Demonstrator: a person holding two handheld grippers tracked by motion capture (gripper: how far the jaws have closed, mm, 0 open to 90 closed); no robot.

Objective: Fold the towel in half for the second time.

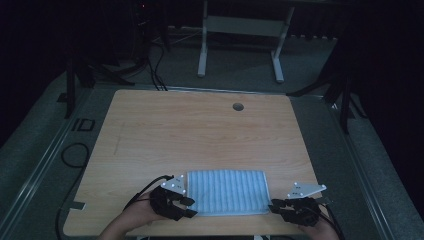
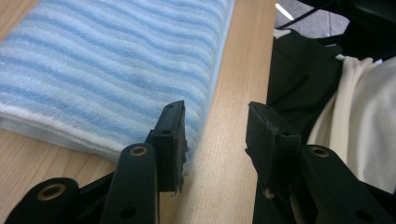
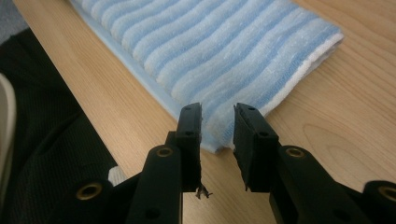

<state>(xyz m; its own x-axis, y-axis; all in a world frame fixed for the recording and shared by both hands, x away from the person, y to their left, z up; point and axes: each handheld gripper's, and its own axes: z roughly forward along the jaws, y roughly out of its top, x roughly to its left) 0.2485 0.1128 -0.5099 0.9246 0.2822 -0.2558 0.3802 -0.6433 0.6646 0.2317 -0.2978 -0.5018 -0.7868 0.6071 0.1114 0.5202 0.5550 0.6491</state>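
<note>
A folded towel (image 1: pixel 227 192) with light blue and white stripes lies flat near the front edge of the wooden table (image 1: pixel 200 130). My left gripper (image 1: pixel 189 206) sits low at the towel's front left corner. In the left gripper view its jaws (image 2: pixel 215 126) stand apart over bare wood, and the towel (image 2: pixel 107 70) edge lies just against the left pad. My right gripper (image 1: pixel 274 206) is at the front right corner. In the right gripper view its jaws (image 3: pixel 217 123) stand a little apart with the towel (image 3: pixel 210 51) corner in the gap, not pinched.
A round cable hole (image 1: pixel 238 106) sits near the table's far edge. Black cables (image 1: pixel 75 155) run on the floor at the left. A white desk frame (image 1: pixel 240 30) stands behind the table. The person's dark clothing (image 2: pixel 303 70) is close past the front edge.
</note>
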